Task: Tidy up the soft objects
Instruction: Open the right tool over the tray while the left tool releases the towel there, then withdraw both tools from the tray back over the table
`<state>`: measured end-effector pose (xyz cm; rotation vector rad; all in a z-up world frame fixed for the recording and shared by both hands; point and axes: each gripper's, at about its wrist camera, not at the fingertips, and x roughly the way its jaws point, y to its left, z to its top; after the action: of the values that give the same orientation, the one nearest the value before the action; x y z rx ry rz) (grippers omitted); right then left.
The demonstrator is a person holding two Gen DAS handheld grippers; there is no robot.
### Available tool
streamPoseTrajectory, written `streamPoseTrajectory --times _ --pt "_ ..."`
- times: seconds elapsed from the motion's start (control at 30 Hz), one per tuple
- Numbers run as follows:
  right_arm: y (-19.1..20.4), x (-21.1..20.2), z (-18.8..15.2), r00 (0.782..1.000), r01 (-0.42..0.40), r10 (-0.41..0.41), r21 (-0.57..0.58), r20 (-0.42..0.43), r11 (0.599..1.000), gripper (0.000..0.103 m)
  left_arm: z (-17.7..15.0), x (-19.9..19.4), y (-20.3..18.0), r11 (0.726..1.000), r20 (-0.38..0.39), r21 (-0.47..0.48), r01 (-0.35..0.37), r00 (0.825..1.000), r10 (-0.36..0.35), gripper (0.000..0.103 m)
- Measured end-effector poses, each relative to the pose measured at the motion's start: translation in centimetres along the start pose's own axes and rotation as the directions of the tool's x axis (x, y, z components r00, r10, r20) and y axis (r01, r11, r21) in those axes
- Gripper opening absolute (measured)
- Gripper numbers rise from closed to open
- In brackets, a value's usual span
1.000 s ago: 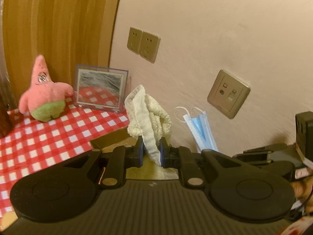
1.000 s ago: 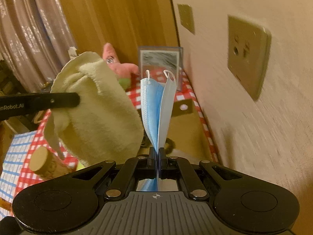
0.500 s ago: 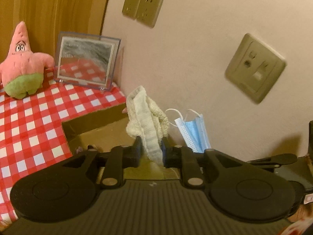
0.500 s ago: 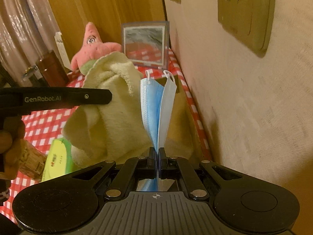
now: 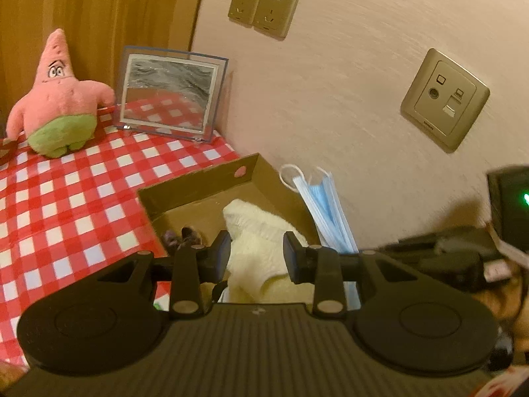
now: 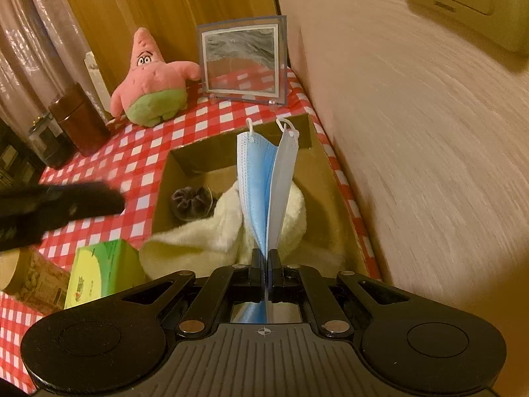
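My left gripper (image 5: 256,253) has just been opening, its jaws now clear of the cream towel (image 5: 261,251) lying in the cardboard box (image 6: 334,198). My right gripper (image 6: 267,266) pinches the blue face mask (image 6: 264,185) over the box. At ten o'clock a dark scrunchie (image 6: 190,203) is half-hidden.

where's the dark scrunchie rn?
Right wrist view, left of centre: the dark scrunchie lies inside the cardboard box, beside the cream towel.
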<state>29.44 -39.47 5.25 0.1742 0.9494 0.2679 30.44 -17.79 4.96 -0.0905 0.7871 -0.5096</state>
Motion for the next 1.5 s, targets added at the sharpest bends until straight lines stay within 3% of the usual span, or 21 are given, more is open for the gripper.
streamPoseTrajectory --times 0.1,0.2,0.23,0.33,0.37,0.6,1.0,1.5 --pt "-0.1 1.0 0.3 0.999 -0.024 0.024 0.016 -0.030 1.000 0.002 -0.8 -1.0 -0.1 1.000 0.007 0.000 -0.002 1.000 0.002 0.033" --pt "-0.4 1.8 0.2 0.998 -0.019 0.022 0.048 -0.058 0.999 0.004 -1.6 -2.1 -0.5 1.000 0.014 0.015 -0.007 1.000 0.006 0.044" --pt "-0.4 1.8 0.2 0.998 -0.009 0.012 0.050 -0.057 0.999 0.011 -2.0 -2.5 -0.6 1.000 0.016 0.021 -0.014 1.000 0.014 0.050" --pt "-0.3 0.8 -0.2 0.999 -0.014 0.016 0.053 -0.028 0.999 0.055 -2.9 -3.5 -0.8 0.999 0.019 0.020 -0.025 1.000 0.025 0.058" --pt "-0.2 0.5 -0.2 1.000 -0.017 0.018 0.053 -0.019 0.998 0.059 -3.3 -3.8 -0.9 0.999 0.018 0.019 -0.026 1.000 0.026 0.060" --pt "1.0 -1.8 -0.2 1.000 -0.006 0.006 -0.003 0.005 1.000 0.060 -6.1 -5.9 -1.8 0.999 0.022 0.007 -0.049 0.999 0.049 0.081" --pt "1.7 -6.7 -3.1 0.999 -0.020 0.020 -0.008 0.027 1.000 0.061 -10.4 -9.5 -3.5 0.992 0.047 -0.024 -0.121 0.991 0.122 0.096" --pt "3.3 -12.8 -9.9 0.995 -0.035 0.036 -0.008 0.096 0.999 0.062 -14.3 -12.9 -5.5 0.969 0.015 -0.140 -0.203 0.978 0.207 0.099"
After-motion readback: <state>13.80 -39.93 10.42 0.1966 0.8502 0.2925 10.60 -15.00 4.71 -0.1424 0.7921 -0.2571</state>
